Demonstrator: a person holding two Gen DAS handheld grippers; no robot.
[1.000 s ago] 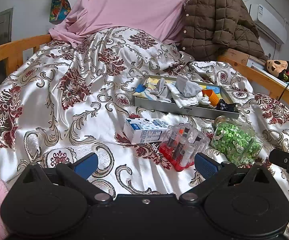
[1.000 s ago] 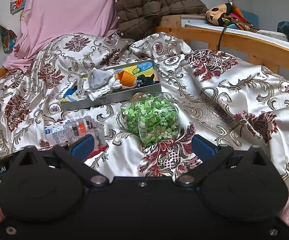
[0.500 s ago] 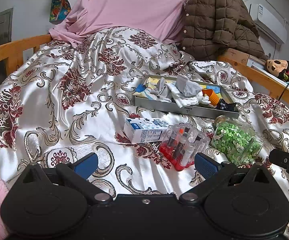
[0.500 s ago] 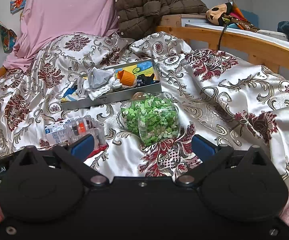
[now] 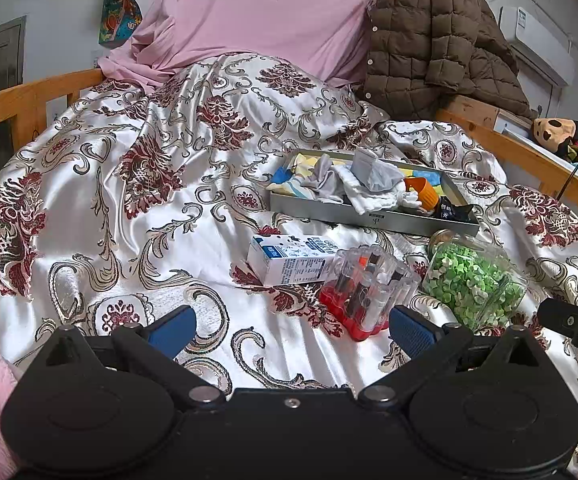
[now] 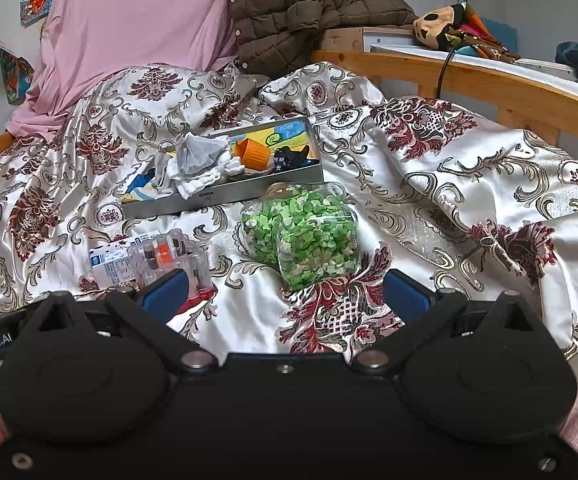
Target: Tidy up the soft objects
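Observation:
A grey metal tray (image 5: 369,216) (image 6: 225,196) lies on the bed and holds a heap of grey and white socks (image 5: 353,184) (image 6: 197,164), an orange cup (image 5: 423,192) (image 6: 253,154) and a black packet (image 5: 451,212). My left gripper (image 5: 289,330) is open and empty, low over the bedspread in front of the tray. My right gripper (image 6: 285,294) is open and empty, just before a clear jar of green pieces (image 6: 301,232) (image 5: 473,280).
A milk carton (image 5: 289,260) (image 6: 109,260) and a clear holder of small tubes with a red base (image 5: 369,292) (image 6: 169,256) lie between the grippers and the tray. A brown quilted jacket (image 5: 429,40) and a pink sheet (image 5: 269,12) are at the headboard. Wooden rails (image 6: 469,84) border the bed.

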